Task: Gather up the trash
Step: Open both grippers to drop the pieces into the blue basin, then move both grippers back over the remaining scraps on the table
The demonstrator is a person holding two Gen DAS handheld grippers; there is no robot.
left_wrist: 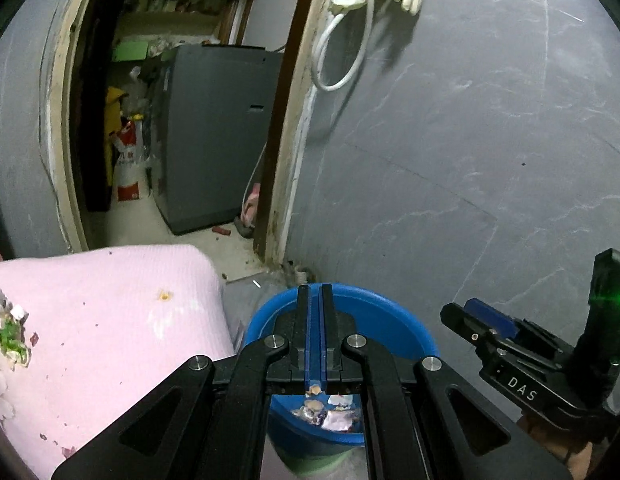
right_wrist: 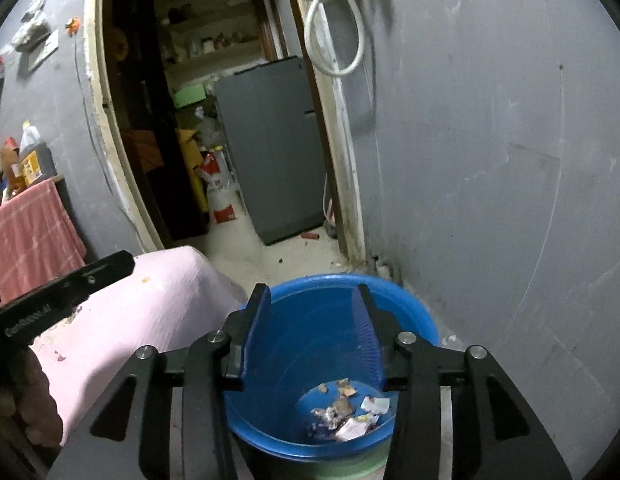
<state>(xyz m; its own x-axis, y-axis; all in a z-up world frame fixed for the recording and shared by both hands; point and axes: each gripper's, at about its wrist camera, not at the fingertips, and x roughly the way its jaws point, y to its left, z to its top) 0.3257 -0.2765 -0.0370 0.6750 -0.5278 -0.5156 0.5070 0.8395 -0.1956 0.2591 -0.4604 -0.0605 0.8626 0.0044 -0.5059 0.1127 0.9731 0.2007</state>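
We hold both claws over the blue bin (right_wrist: 334, 344), where scraps (right_wrist: 346, 412) already lie at the bottom. Our left claw (left_wrist: 315, 300) is pinched narrow, with a small crumb (left_wrist: 314, 390) seemingly caught low between its pads; our right claw (right_wrist: 310, 304) stands wide and empty. To finish well, we should part the left claw squarely above the bin's middle, clear of the rim. More bits (left_wrist: 10, 340) wait on the pink cloth (left_wrist: 110, 312) beside the bin.
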